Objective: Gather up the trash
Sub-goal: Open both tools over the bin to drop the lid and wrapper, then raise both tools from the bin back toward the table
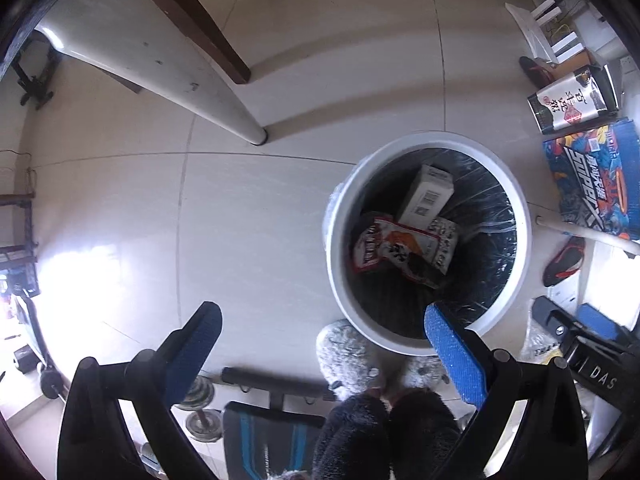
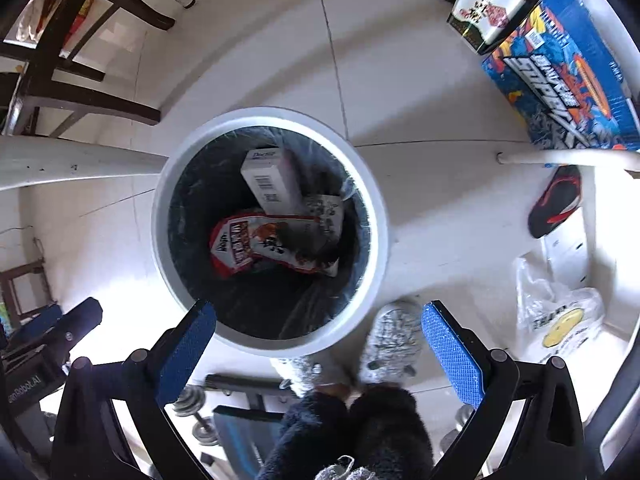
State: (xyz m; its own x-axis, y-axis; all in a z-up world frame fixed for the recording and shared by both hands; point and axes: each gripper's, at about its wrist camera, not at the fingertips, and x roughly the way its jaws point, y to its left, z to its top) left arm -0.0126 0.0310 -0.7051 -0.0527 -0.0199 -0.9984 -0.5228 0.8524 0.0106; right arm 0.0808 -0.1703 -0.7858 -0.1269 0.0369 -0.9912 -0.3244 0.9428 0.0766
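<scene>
A white round trash bin (image 1: 340,280) with a black liner stands on the tiled floor; it also shows in the right wrist view (image 2: 376,216). Inside lie a white carton (image 1: 426,196) (image 2: 272,184) and a red snack wrapper (image 1: 400,250) (image 2: 264,246). My left gripper (image 1: 324,344) is open and empty, above the floor to the bin's left. My right gripper (image 2: 318,340) is open and empty, above the bin's near rim. The right gripper's body also shows at the right edge of the left wrist view (image 1: 576,340).
White table legs (image 1: 160,76) (image 2: 72,162) and a dark wooden chair (image 2: 60,60) stand nearby. A blue box (image 2: 560,76), a printed carton (image 2: 488,4), a slipper (image 2: 554,200) and a plastic bag (image 2: 560,320) lie right. The person's slippered feet (image 2: 392,344) and dumbbells (image 1: 204,400) are below.
</scene>
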